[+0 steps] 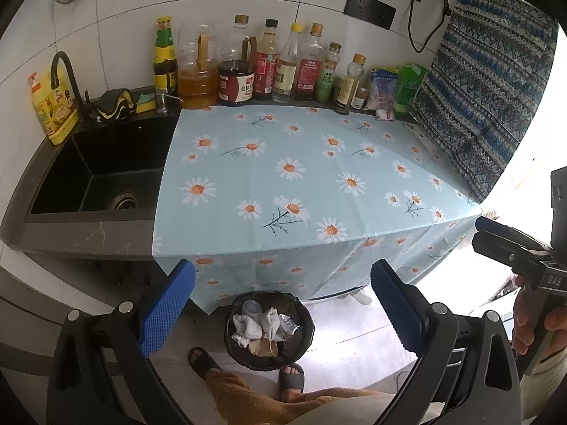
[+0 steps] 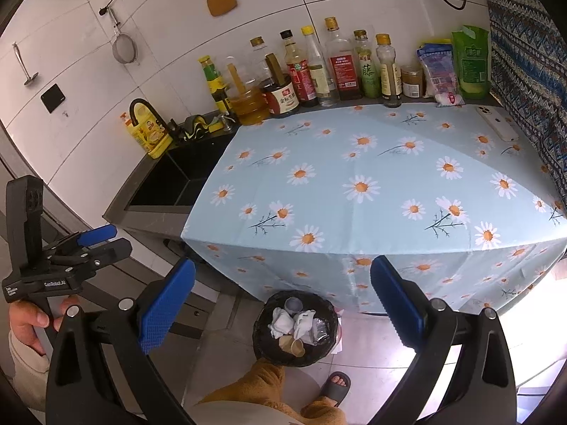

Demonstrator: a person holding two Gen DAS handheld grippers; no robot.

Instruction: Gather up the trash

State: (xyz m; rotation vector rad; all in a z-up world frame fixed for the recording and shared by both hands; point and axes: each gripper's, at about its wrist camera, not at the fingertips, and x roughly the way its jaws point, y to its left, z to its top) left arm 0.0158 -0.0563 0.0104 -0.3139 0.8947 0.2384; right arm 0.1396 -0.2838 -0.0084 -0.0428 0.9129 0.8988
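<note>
A black bin (image 1: 308, 322) (image 2: 260, 322) stands on the floor in front of the counter. It holds crumpled white tissues (image 1: 251, 326) (image 2: 283, 320), paper cups (image 1: 264, 347) (image 2: 292, 345) and a clear plastic cup. My left gripper (image 1: 281, 306) hangs above the bin, open, with nothing between its blue pads. My right gripper (image 2: 283, 304) is likewise open and empty over the bin. Each gripper also appears edge-on in the other's view, the right gripper (image 1: 496, 241) at the right and the left gripper (image 2: 102, 239) at the left.
A daisy-print cloth (image 1: 301, 177) (image 2: 372, 184) covers the counter, with a white phone (image 2: 496, 124) at its far right. Sauce bottles (image 1: 265, 67) line the back wall. A black sink (image 1: 95, 177) lies left. The person's slippered feet (image 1: 292, 375) flank the bin.
</note>
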